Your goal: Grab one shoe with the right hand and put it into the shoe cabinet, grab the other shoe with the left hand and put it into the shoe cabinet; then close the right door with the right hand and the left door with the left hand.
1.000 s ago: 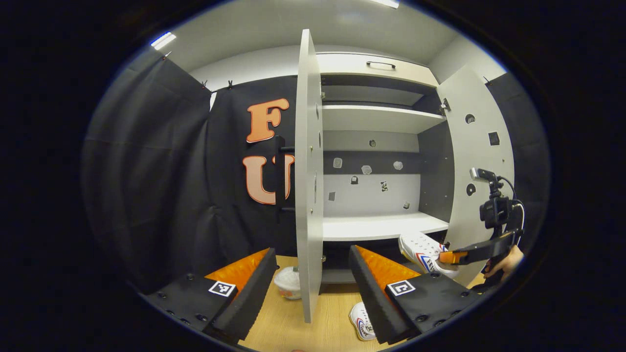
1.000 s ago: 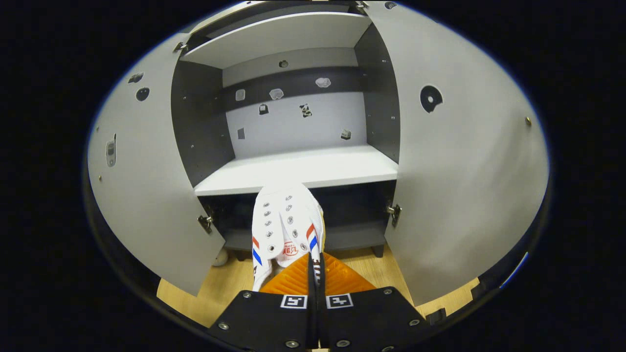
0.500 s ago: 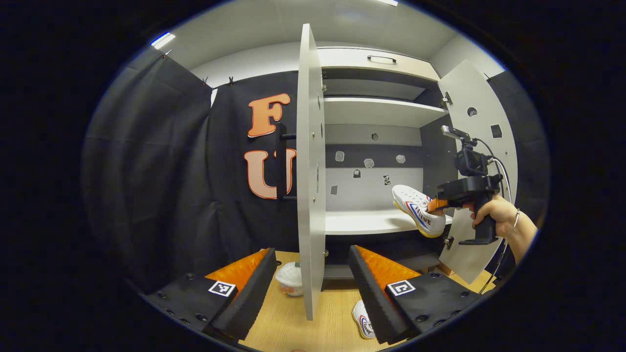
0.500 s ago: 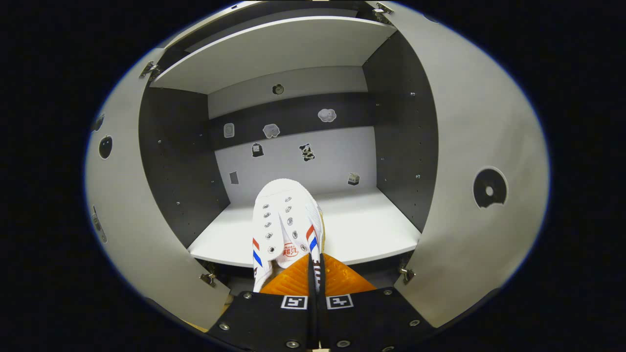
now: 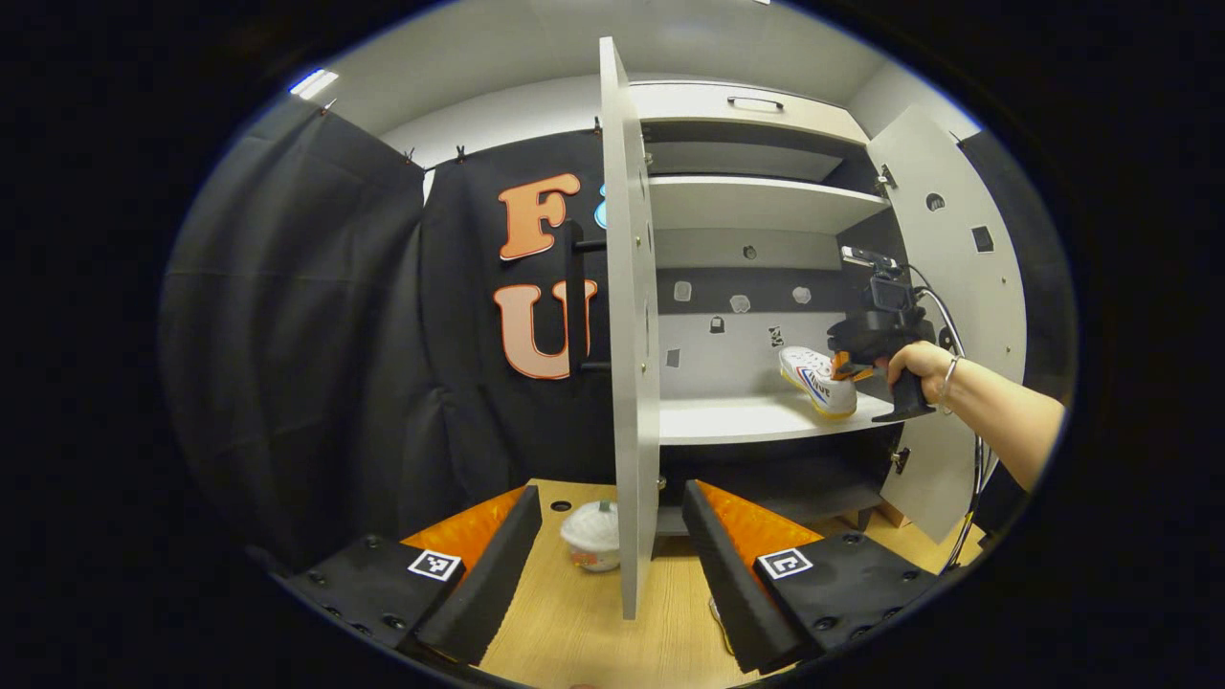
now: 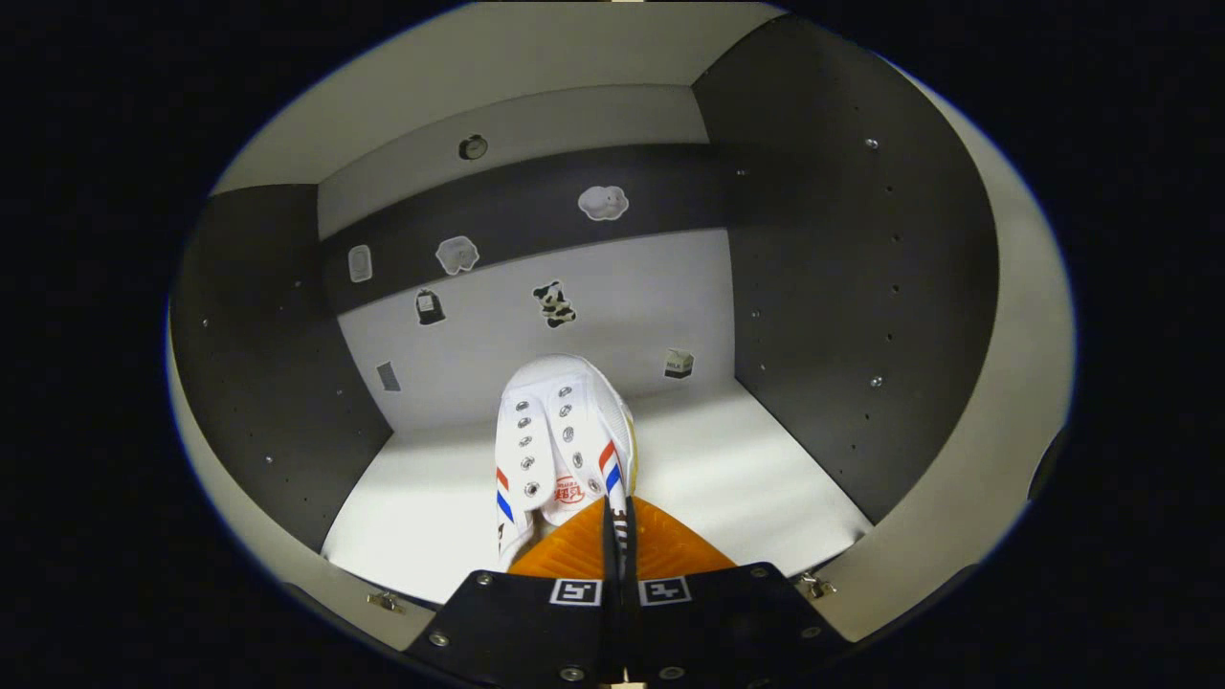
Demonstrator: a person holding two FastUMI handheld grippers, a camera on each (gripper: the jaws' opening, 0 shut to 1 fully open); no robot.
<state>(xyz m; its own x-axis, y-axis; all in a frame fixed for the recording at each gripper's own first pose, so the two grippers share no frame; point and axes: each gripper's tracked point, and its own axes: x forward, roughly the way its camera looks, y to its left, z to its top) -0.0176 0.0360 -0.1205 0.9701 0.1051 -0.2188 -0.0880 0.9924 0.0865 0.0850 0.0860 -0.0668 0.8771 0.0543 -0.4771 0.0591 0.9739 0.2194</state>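
A white shoe (image 6: 560, 440) with red and blue stripes points toe-first into the shoe cabinet. My right gripper (image 6: 612, 536) is shut on the shoe's rear rim. In the left gripper view this shoe (image 5: 815, 381) sits low over the white middle shelf (image 5: 737, 418), near its right end, with the right gripper (image 5: 847, 368) and a hand (image 5: 919, 364) behind it. Whether the sole touches the shelf I cannot tell. My left gripper (image 5: 612, 574) hangs open and holds nothing, low over the wooden floor (image 5: 574, 632). The other shoe is hidden behind its right finger (image 5: 756, 565).
The left door (image 5: 627, 335) stands open, edge-on between my left fingers, and the right door (image 5: 943, 277) swings wide at the right. A small white bowl (image 5: 593, 536) sits on the floor by the left door. Dark side walls (image 6: 823, 316) enclose the shelf (image 6: 746, 469).
The right gripper lifted the shoe from near the floor and pushed it into the cabinet over the middle shelf. The left gripper's view shifted slightly, and the floor shoe slipped behind its finger.
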